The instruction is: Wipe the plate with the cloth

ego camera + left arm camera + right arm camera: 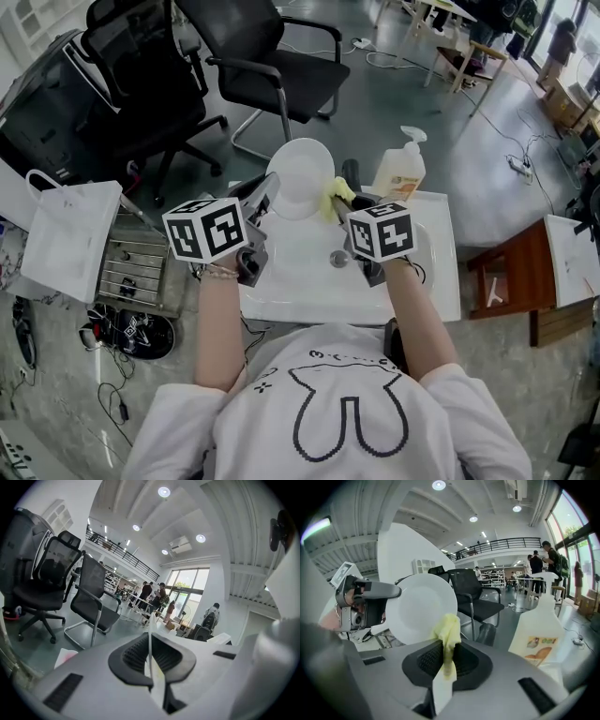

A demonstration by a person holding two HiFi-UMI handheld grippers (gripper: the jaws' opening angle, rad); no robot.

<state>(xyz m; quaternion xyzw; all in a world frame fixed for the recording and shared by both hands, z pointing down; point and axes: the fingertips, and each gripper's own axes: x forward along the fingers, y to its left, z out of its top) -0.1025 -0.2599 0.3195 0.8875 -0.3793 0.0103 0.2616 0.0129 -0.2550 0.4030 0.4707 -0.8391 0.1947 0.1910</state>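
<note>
A white round plate stands on edge over the back of a white sink. My left gripper is shut on its left rim; in the left gripper view the plate shows only as a thin edge between the closed pads. My right gripper is shut on a yellow cloth, just right of the plate. In the right gripper view the cloth sticks up from the jaws in front of the plate's face, close to its lower right rim; whether it touches I cannot tell. The left gripper shows at the plate's left.
A soap pump bottle stands at the sink's back right, also near in the right gripper view. The drain lies below the grippers. Black office chairs stand behind, a white bag left, a wooden stool right.
</note>
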